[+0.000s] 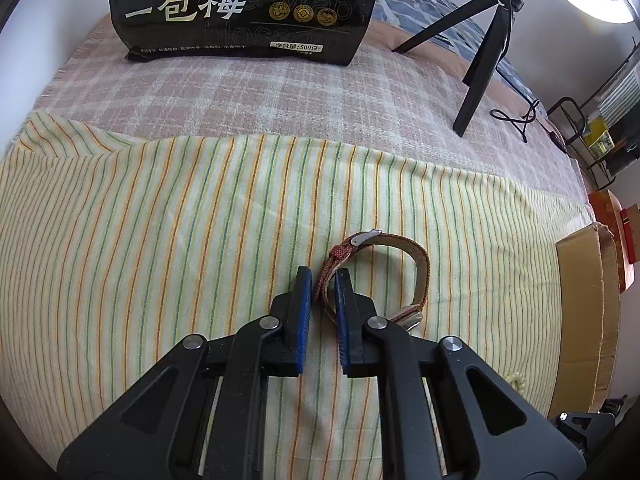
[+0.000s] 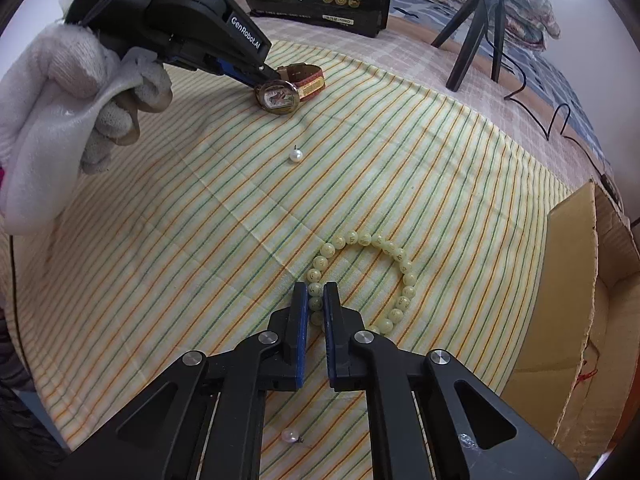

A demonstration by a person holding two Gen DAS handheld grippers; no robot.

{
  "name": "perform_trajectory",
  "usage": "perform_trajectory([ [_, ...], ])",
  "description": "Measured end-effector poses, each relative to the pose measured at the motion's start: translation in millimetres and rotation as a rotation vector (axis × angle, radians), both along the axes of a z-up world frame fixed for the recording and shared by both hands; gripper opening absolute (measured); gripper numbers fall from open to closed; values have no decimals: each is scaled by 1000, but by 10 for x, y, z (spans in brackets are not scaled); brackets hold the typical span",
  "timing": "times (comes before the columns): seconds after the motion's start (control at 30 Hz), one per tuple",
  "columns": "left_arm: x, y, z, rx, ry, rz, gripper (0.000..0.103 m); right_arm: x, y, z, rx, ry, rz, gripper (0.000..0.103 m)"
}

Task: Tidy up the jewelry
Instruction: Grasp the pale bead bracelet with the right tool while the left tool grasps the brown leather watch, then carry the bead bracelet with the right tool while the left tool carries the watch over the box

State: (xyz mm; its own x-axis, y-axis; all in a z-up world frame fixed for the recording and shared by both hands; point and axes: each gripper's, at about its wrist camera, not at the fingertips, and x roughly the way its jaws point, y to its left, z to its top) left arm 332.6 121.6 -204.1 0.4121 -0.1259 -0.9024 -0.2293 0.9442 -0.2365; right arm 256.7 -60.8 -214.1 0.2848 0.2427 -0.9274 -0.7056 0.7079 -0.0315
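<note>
1. The striped cloth (image 2: 168,216) is the landmark; it covers the near part of a bed, and its far edge lies over a pink checked blanket (image 1: 248,92).
2. The left gripper (image 1: 323,280), held in a white-gloved hand (image 2: 76,96), is clamped on the red woven strap of the watch (image 2: 282,94), which lies toward the cloth's far edge; the blue pads press the strap from both sides.
3. The right gripper (image 2: 315,292) is closed on the pale green bead bracelet (image 2: 400,258), pinching beads on the ring's left side, in the near right part of the cloth.
4. One pearl earring (image 2: 296,155) lies loose mid-cloth, between watch and bracelet and well apart from both; the cloth around it is bare.
5. A second pearl (image 2: 289,436) sits near the cloth's near edge, under the right gripper's body.
6. A cardboard box (image 2: 572,280) stands just off the cloth's right edge, its open flap upright.
7. Beyond the cloth's far edge stand a black snack bag (image 1: 248,12) and, to the right, a black tripod (image 1: 484,52) with a trailing cable (image 2: 556,120).
8. The cloth's left half is open.
</note>
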Motion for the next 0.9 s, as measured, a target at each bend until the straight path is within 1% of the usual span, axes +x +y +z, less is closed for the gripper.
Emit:
perform_trajectory([
  [0.17,-23,30,36,-5,-8,12,9,34,-64,71,45,21,-14,6],
  [0.37,-87,80,132,5,-26,25,9,48,-115,228,78,-4,-33,6],
  [0.7,-213,188,360,-5,-71,52,9,80,-189,521,144,-36,-57,6],
  [0.9,-302,157,556,-13,-111,56,9,73,-234,651,179,-50,-64,6],
])
